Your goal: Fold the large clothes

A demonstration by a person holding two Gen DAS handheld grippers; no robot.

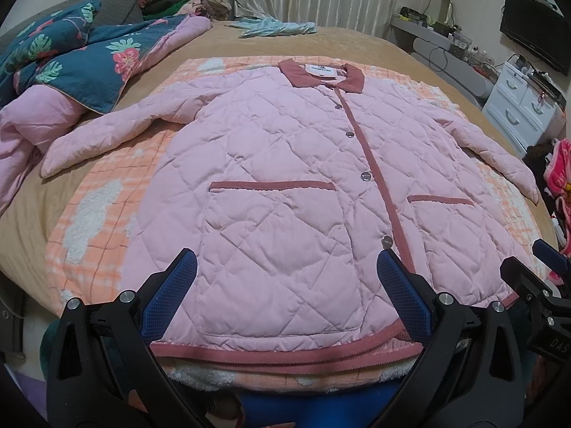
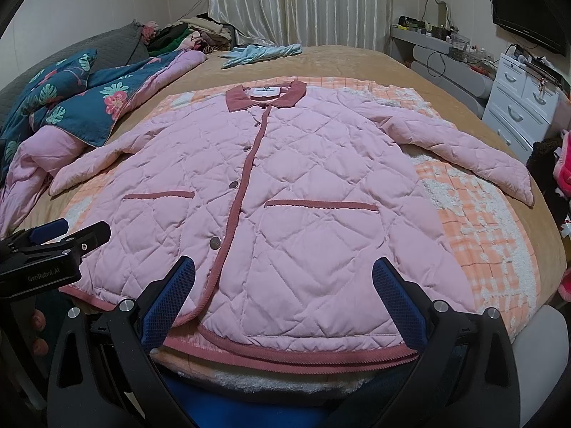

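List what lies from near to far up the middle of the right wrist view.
Right gripper → jacket hem → pocket → collar → tan bedspread → curtain.

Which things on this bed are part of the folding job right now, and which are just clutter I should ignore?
Part of the job:
pink quilted jacket, spread flat and buttoned
left gripper, open at the hem
right gripper, open at the hem

Just lying about:
orange checked blanket under the jacket
floral quilt
light blue garment
clothes pile
white drawers
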